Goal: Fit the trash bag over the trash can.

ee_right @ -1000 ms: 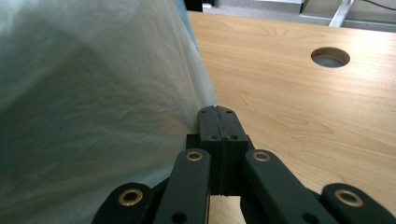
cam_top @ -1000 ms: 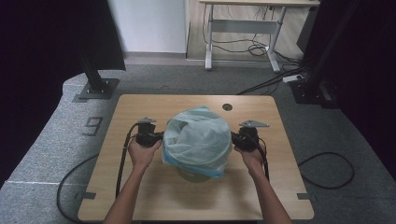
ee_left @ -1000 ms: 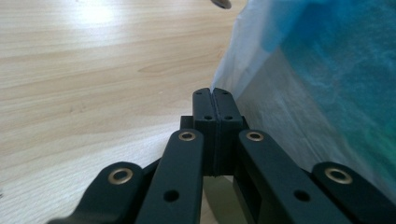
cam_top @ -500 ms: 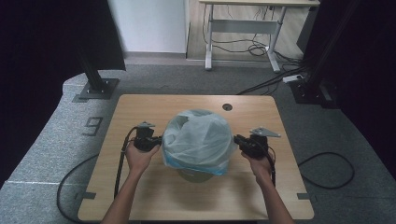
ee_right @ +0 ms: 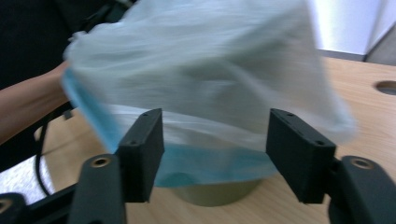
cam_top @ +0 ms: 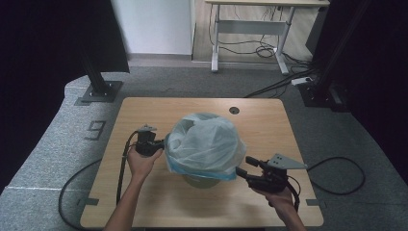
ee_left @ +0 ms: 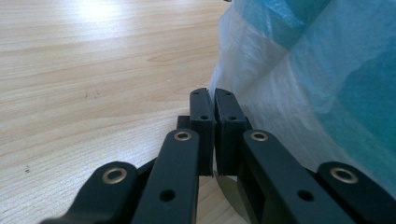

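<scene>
Right gripper now off bag, jaws just opened.

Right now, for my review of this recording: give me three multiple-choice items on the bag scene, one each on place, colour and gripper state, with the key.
1. Where is the bin with the bag over it?
A. mid-table
B. on the floor
C. at the far left corner

2. What colour is the bag's lower band?
A. red
B. blue
C. yellow

3. How stand the right gripper's jaws?
A. clamped on the bag
B. shut empty
C. apart

Key: 1 A, it stands on the table between both hands; 2 B, blue edge shows; 3 C, just opened, bag beyond them.
</scene>
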Demonstrator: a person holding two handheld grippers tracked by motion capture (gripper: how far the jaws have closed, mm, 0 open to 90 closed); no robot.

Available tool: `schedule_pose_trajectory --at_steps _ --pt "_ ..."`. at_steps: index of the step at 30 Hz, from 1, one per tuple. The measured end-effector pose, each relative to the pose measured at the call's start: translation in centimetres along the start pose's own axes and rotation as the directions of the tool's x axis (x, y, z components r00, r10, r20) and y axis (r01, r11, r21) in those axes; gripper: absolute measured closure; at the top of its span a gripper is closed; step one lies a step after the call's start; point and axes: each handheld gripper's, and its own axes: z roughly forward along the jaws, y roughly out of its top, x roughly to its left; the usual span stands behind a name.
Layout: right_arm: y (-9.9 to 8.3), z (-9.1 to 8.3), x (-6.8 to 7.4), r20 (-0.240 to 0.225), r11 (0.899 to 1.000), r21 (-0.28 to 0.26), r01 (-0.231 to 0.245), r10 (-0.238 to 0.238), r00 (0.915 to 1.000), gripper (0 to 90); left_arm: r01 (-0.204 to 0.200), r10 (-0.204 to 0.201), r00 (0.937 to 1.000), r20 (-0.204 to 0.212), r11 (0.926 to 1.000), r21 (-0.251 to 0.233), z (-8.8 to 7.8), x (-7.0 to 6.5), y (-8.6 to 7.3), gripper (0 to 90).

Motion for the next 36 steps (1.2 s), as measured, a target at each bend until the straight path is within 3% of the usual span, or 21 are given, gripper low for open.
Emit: schedule_pose_trajectory --at_steps 5,8,13,14,17,21,24,28,30,36 --pt "0.2 1.7 2.1 -0.037 0.999 0.038 0.032 -0.03 0.9989 32.5 0.004 -0.004 1.0 0.002 1.0 -0.006 -0.2 0.1 -0.2 86.9" --pt "0.0 2.9 2.3 -0.035 0.997 0.067 0.032 -0.03 0.9989 40.2 0.0 0.0 1.0 0.005 1.0 -0.01 -0.3 0.2 -0.3 86.8" --pt "-0.3 3.6 2.8 0.012 0.993 0.088 0.084 -0.085 0.9963 82.6 0.007 -0.007 0.9999 0.014 0.9999 -0.012 -0.2 0.5 -0.6 86.8" --pt "-0.4 3.6 2.7 0.01 0.993 0.081 0.089 -0.09 0.9959 87.5 0.009 -0.009 0.9998 0.016 0.9999 -0.013 -0.2 0.6 -0.6 86.8" --pt "-0.7 3.5 2.5 -0.002 0.993 0.079 0.088 -0.088 0.9961 88.7 0.007 -0.007 0.9999 0.016 0.9998 -0.017 -0.3 0.6 -0.8 86.9" --pt "-1.8 3.8 2.7 -0.02 0.986 0.124 0.11 -0.108 0.994 88.9 0.007 -0.007 0.9999 0.013 1.0 -0.007 -0.2 0.7 -1.1 87.2" --pt "-3.4 4.5 2.7 -0.018 0.972 0.191 0.137 -0.136 0.9905 88.9 0.001 -0.001 1.0 0.009 1.0 0.008 0.0 0.9 -1.3 87.3" --pt "-5.8 5.7 1.8 0.016 0.938 0.294 0.186 -0.199 0.9798 88.9 0.002 -0.002 1.0 0.002 0.9995 0.031 0.3 1.2 -1.7 87.3" --pt "-6.7 6.1 1.2 0.018 0.926 0.325 0.193 -0.21 0.9776 88.8 0.005 -0.005 1.0 -0.001 0.9991 0.042 0.5 1.4 -1.8 87.3" --pt "-8.3 6.7 0.2 0.018 0.913 0.368 0.177 -0.198 0.9801 88.6 -0.01 0.01 0.9999 -0.005 0.9955 0.095 1.8 1.2 -2.7 86.7"
